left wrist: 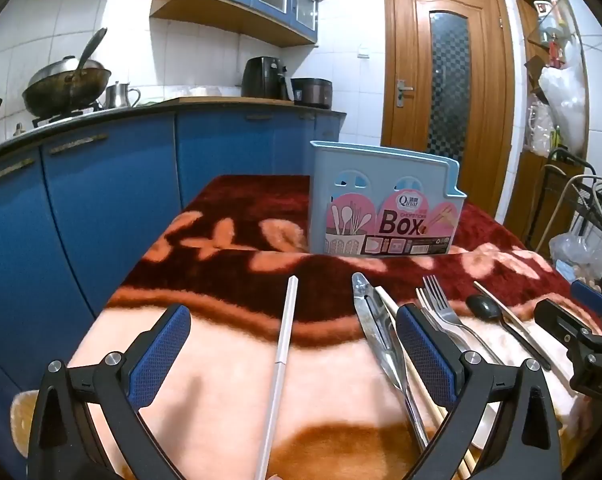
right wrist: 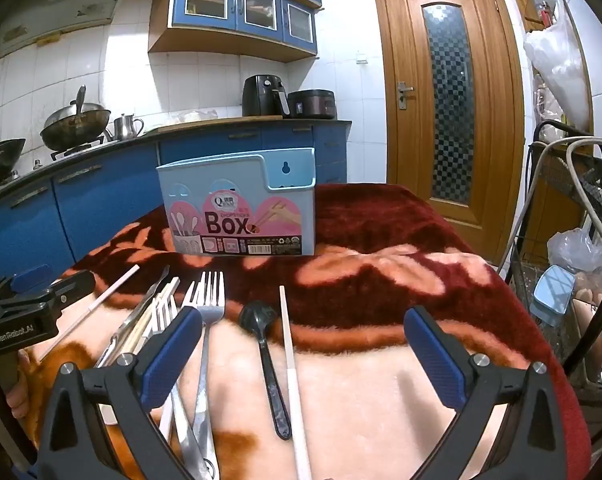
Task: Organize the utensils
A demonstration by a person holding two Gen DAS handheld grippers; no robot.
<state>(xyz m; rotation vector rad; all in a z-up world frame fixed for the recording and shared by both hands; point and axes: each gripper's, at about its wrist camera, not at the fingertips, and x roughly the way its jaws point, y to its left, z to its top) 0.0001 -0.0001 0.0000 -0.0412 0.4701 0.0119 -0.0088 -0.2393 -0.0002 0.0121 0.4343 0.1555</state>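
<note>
We note both units spread wide & empty above the blanket-covered bench [left wrist: 221, 400]: left hand-held gripper [left wrist: 293, 354] over a white chopstick [left wrist: 281, 360], right hand-held gripper [right wrist: 303, 354] over a black spoon [right wrist: 265, 352] & second chopstick [right wrist: 291, 364], forks [right wrist: 209, 308] beside, blue utensil box [right wrist: 237, 208] upright behind.

Left gripper [left wrist: 293, 354], jaws wide apart, frames a white chopstick [left wrist: 281, 364] at centre; tongs [left wrist: 375, 328] and forks [left wrist: 441, 304] lie right, blue chopstick box [left wrist: 385, 204] above.
</note>
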